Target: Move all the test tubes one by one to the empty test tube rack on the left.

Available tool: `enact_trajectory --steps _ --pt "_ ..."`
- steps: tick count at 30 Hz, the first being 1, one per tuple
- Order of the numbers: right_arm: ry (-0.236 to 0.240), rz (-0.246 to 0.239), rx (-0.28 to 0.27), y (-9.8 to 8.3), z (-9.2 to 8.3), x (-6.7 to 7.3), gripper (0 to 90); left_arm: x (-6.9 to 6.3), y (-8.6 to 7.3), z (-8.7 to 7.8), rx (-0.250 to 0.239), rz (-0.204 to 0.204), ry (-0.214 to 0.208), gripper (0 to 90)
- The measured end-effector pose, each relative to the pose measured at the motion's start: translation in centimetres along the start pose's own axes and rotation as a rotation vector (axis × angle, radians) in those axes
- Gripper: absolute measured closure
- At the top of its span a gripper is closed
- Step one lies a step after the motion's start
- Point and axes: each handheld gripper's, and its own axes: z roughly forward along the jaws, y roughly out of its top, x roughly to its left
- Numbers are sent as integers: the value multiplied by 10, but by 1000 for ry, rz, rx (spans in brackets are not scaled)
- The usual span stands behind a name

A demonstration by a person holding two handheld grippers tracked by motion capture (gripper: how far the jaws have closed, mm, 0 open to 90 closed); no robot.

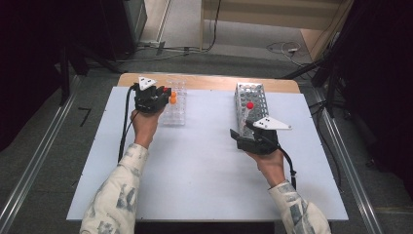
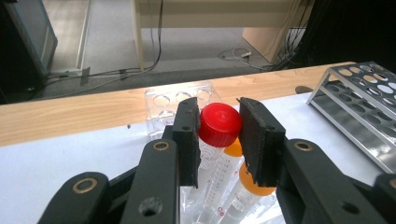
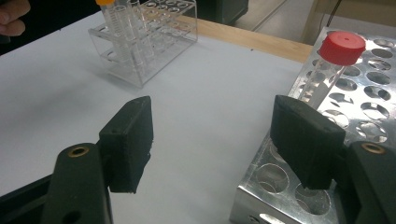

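The left gripper [image 2: 218,135] sits clamped on the red screw cap of a clear plastic centrifuge tube [image 2: 219,124], both black pads pressed against the cap's sides, right over the clear acrylic tube rack [image 2: 161,100] at the far left of the white table top [image 1: 204,165]. From the high view the same gripper [image 1: 163,95] hovers at the rack's near-left corner, and two orange-capped tubes [image 2: 254,184] stand just beside the held one, nearly touching it.

So the job here looks like seating this tube in a free hole of that rack. My advice: keep the tube upright, line its tip with the hole before lowering, and go down slowly, because the orange caps crowd in close and a tilt could knock them. Whether the tip has found its hole I cannot tell; the jaws hide the lower end. Release only once the tube bears its own weight in the rack.

Over on the other side, the right gripper [image 3: 212,140] hangs with its jaws spread wide and nothing between them, beside the near end of the perforated metal tube rack [image 3: 373,112]. One more red-capped tube [image 3: 334,63] leans in that metal rack, likely the next pick. It is best left waiting until the left hand is clear.
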Motion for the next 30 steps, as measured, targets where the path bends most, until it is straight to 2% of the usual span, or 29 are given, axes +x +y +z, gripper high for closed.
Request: enact_trajectory --steps 4,14,18,23,27,30 --pt "-8 0 0 0 1 -1 287 0 0 -1 6 -14 -10 637" --pt "-36 8 -1 -1 3 -6 295 5 0 -11 -18 -68 -27 573" --pt "-68 16 -16 -1 6 -10 308 5 -2 -16 -23 -83 -31 528" --pt "-127 32 -26 1 13 -19 328 2 -6 -24 -33 -96 -30 424" --pt "-170 62 -48 4 21 -30 377 -3 -9 -30 -36 -91 -35 354" --pt "-196 65 -21 7 29 -36 413 -8 -12 -36 -47 -77 -34 326"
